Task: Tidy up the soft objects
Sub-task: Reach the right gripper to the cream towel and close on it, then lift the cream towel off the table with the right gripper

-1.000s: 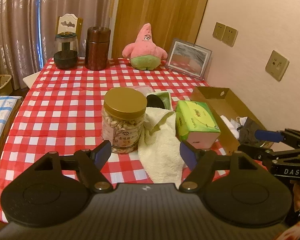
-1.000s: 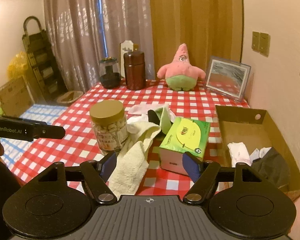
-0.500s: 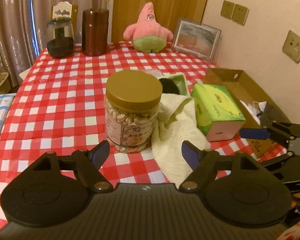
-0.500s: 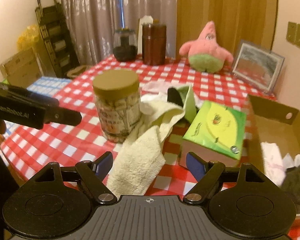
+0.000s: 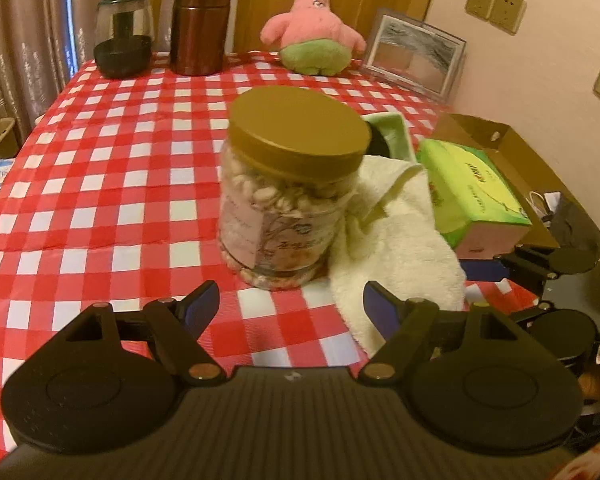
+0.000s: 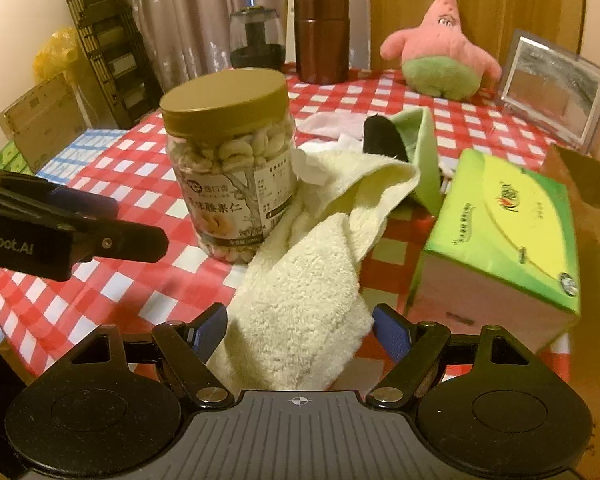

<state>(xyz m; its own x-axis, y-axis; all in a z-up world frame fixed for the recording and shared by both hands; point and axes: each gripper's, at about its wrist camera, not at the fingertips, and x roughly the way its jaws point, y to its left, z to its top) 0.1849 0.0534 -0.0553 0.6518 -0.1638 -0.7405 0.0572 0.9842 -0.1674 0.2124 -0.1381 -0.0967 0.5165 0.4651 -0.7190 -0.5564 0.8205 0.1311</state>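
I have both sets of jaws wide and empty: my right gripper (image 6: 298, 330) straddles the cream towel (image 6: 300, 280) for pickup, my left gripper (image 5: 290, 308) faces the nut jar (image 5: 288, 200) pinning it.

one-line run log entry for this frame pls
phase: approach | left tongs: open, empty, facing nut jar | right tongs: open, cream towel end between pads, not gripped | cardboard box: some cloths inside

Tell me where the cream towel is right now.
The cream towel lies crumpled on the checked tablecloth, between the nut jar and the green tissue box, directly ahead of the open right gripper.
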